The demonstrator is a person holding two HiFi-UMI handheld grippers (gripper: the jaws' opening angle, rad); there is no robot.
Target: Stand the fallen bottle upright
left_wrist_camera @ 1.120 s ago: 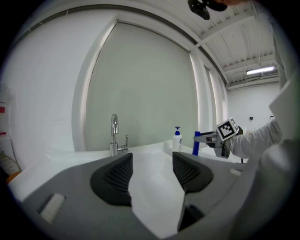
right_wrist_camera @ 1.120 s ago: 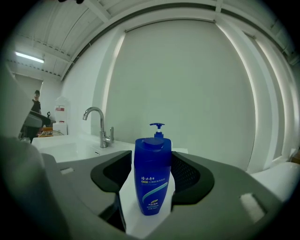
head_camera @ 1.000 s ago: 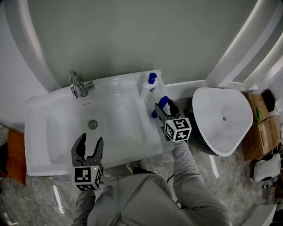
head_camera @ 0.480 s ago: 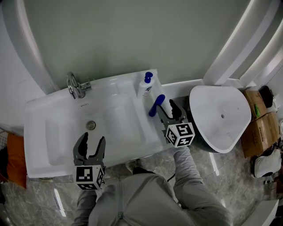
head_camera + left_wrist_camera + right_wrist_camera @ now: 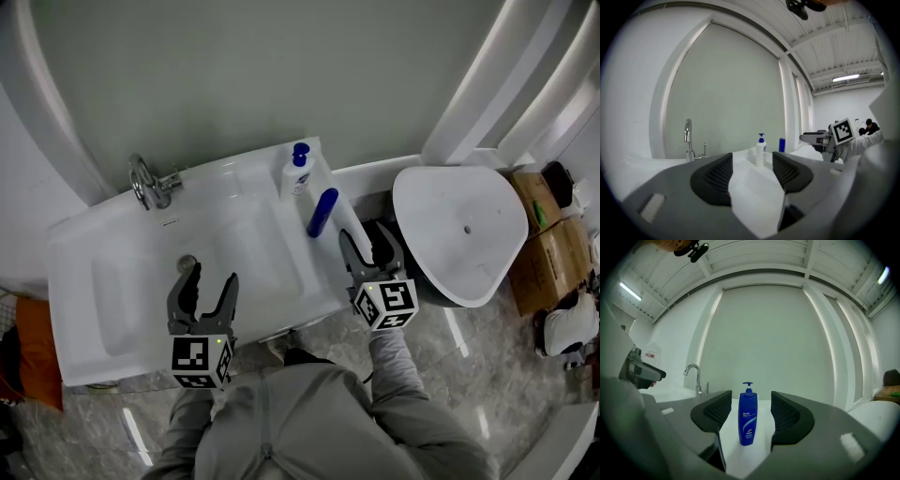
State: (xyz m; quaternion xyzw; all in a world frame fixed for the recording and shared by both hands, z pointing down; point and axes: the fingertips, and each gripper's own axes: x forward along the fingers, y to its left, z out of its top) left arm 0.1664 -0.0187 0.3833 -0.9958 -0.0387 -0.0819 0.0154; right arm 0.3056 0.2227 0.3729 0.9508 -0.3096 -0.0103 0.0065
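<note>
Blue bottle (image 5: pixel 322 213) stands upright on the sink (image 5: pixel 103 300) ledge, eleven o'clock from the right gripper (image 5: pixel 367 246) — its jaws apart and empty, like the left gripper (image 5: pixel 208 279). A stray jaw brush could topple it.

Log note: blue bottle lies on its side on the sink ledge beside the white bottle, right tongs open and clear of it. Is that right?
One thing is wrong: the blue bottle stands upright, not on its side, as the right gripper view shows. The rest holds: it is on the sink ledge beside the white bottle, and the right tongs are open and clear of it.
</note>
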